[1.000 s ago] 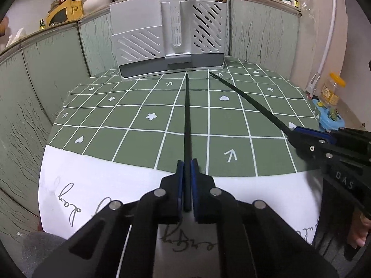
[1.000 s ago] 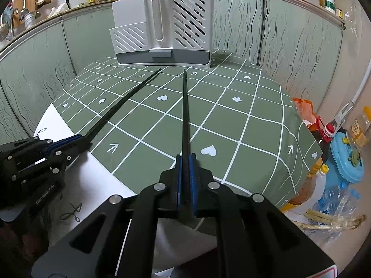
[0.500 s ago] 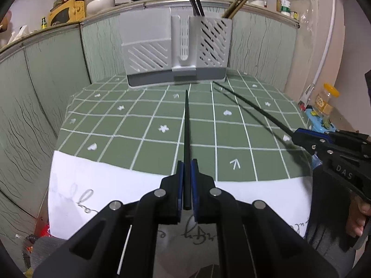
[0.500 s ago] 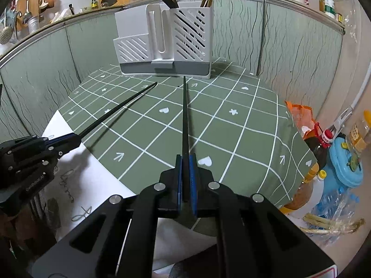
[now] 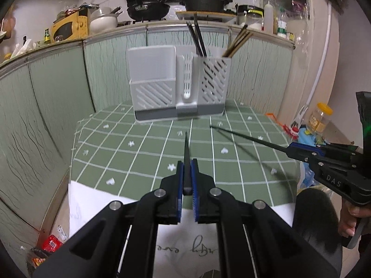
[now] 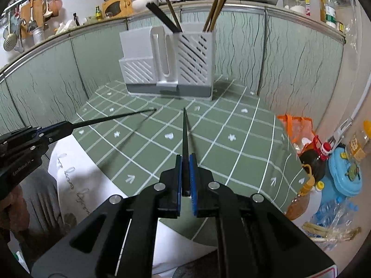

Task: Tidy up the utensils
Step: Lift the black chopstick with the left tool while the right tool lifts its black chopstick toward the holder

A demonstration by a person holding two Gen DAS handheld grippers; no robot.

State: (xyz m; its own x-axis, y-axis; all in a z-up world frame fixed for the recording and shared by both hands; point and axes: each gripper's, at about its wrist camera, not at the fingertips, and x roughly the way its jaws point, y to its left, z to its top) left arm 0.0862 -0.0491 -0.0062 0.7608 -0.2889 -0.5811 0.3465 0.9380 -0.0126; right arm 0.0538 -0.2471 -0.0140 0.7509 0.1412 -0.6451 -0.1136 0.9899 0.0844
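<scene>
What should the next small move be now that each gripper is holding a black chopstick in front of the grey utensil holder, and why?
Probably carry both forward and higher toward the grey slotted plastic utensil holder. The left gripper and right gripper are each shut on a thin black chopstick, tips above the green checked tablecloth and short of the holder, whose rim sits above them. Its right compartment already holds other chopsticks.

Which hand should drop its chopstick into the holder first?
Probably the right gripper. Its black chopstick points toward the holder's slotted compartment, where chopsticks already stand. The left gripper also grips one, aimed at the centre divider. Close call.
</scene>
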